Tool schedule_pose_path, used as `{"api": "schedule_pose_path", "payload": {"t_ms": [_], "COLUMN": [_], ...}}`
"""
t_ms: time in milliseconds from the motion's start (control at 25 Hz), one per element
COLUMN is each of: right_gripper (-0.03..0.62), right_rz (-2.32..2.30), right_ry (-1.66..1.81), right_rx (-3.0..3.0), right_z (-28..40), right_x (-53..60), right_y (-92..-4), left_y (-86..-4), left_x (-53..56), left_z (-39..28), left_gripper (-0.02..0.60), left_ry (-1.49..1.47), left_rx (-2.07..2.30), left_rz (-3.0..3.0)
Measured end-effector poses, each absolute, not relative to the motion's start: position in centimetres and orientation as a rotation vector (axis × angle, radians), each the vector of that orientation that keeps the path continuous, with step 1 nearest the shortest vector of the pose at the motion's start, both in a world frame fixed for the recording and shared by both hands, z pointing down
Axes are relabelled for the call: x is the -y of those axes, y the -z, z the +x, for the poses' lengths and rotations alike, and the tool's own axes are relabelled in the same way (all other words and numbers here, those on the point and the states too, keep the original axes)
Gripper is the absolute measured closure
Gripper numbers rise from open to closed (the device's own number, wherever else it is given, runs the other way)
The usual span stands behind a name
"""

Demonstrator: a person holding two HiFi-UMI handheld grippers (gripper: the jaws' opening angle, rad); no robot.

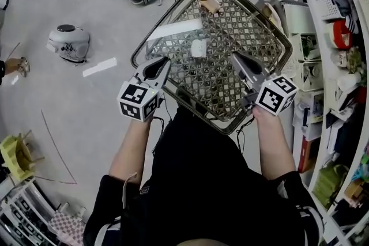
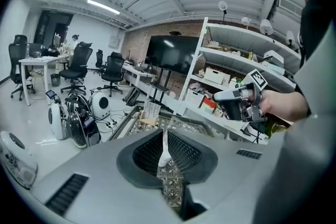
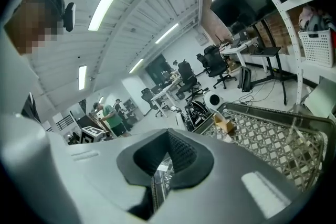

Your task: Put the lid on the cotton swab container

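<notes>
White container (image 1: 198,48), long axis unclear

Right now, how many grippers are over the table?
2. The left gripper is over the lattice table's near-left edge, the right gripper over its near-right side. No other seems hidden.

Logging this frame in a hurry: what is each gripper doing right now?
Left gripper: shut, holding nothing.
Right gripper: shut, holding nothing.
</notes>
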State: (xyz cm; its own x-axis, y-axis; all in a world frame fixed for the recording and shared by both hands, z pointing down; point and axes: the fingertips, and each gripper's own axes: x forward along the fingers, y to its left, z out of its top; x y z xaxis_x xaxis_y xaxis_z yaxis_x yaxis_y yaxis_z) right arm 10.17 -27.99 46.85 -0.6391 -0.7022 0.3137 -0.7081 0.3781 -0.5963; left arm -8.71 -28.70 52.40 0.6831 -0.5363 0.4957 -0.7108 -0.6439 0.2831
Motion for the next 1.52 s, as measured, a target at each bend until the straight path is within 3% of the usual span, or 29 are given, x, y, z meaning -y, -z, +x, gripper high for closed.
{"api": "schedule_pose_path", "payload": {"t_ms": [1000, 1520], "right_gripper": [0.583, 0.583], "right_rz": [1.271, 1.234], "right_ry": [-1.259, -1.278], "right_rx": [2.401, 2.389], "right_z": [8.6, 7.8], "right_x": [31.0, 31.3], "right_y": [-60.2, -63.3], "left_y": [-68.1, -70.0], "left_x": [31.6, 31.1], "left_z": [-3.2, 0.5], "left_gripper": [0.548, 0.548], "left_ry": [-0.750, -0.746], "left_rx": [0.690, 0.585], "left_rz": [2.373, 2.379]}}
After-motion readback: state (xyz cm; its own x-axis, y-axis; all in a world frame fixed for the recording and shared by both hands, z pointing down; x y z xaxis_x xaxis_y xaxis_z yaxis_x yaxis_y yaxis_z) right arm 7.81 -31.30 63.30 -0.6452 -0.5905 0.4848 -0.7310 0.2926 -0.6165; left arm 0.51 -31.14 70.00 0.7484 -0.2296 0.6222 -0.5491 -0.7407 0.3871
